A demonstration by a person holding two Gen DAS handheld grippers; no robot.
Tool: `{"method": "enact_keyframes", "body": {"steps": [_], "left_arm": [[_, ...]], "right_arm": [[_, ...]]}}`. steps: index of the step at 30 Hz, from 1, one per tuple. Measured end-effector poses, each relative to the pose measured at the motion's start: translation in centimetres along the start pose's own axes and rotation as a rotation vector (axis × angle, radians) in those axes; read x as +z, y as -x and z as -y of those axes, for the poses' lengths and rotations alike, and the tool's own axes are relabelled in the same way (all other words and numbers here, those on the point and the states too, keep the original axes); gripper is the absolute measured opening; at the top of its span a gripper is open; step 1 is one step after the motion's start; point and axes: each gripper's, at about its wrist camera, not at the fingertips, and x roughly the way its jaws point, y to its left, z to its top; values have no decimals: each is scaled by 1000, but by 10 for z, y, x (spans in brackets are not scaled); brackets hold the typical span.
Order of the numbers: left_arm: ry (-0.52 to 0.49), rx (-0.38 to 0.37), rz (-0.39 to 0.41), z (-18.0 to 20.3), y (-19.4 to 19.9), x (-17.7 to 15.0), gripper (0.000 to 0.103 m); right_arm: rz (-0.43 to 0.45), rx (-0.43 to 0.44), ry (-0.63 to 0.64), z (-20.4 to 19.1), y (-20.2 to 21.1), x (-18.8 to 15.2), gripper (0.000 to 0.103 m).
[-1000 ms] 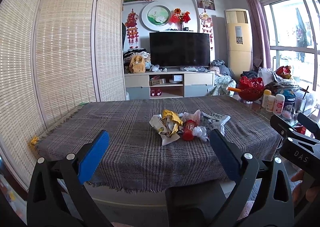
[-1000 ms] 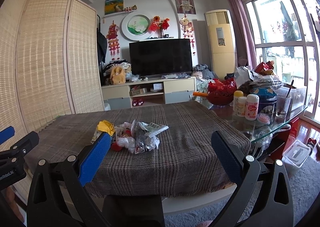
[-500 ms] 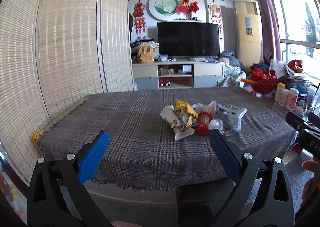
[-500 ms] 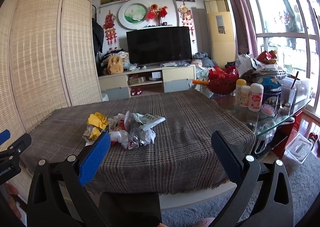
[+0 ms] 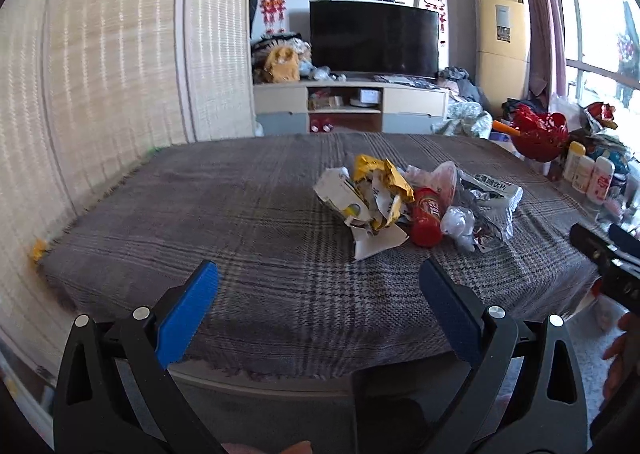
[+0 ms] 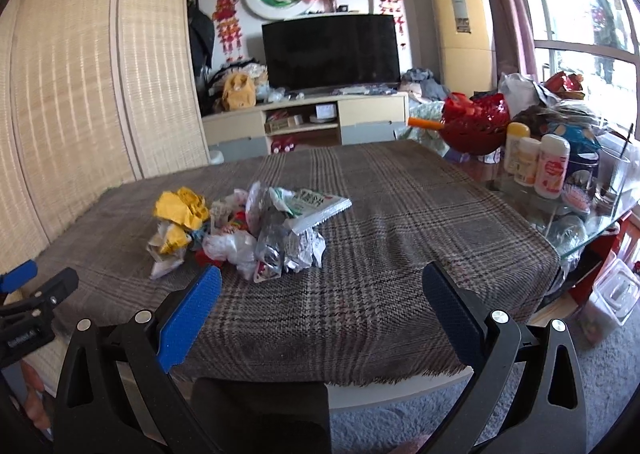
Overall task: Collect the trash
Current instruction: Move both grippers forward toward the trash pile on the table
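A pile of trash lies on the plaid tablecloth (image 5: 248, 214): a yellow crumpled wrapper (image 5: 384, 182), a white torn carton (image 5: 340, 198), a red can (image 5: 427, 220), clear plastic (image 5: 458, 224) and a silver-green packet (image 5: 494, 190). The same pile shows in the right wrist view, with the yellow wrapper (image 6: 182, 208) and packet (image 6: 316, 206). My left gripper (image 5: 318, 306) is open and empty above the table's near edge, short of the pile. My right gripper (image 6: 322, 308) is open and empty, the pile ahead and to its left.
A glass side table (image 6: 592, 214) at the right holds bottles (image 6: 552, 166) and a red basket (image 6: 476, 126). A clear bin (image 6: 610, 296) stands on the floor at the right. A TV stand (image 5: 352, 106) and bamboo screen (image 5: 112, 66) lie beyond the table.
Both grippers have moved forward and lower toward the table; the trash pile looks larger and closer. Both jaws stay open. The trash has not moved.
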Motion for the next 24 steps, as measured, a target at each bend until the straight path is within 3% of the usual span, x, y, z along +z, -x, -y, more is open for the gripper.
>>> {"method": "enact_keyframes", "body": {"steps": [7, 14, 17, 24], "left_arm": [[-53, -2, -60, 6, -35, -3, 95], [-60, -75, -95, 12, -59, 3, 95], [-69, -89, -106, 15, -69, 6, 93], [-76, -131, -158, 20, -97, 9, 75]], "right_arm": [[-92, 21, 17, 1, -39, -6, 101], [-109, 42, 16, 4, -61, 1, 100], [-117, 58, 11, 6, -70, 5, 87], [-146, 98, -4, 8, -92, 9, 57]]}}
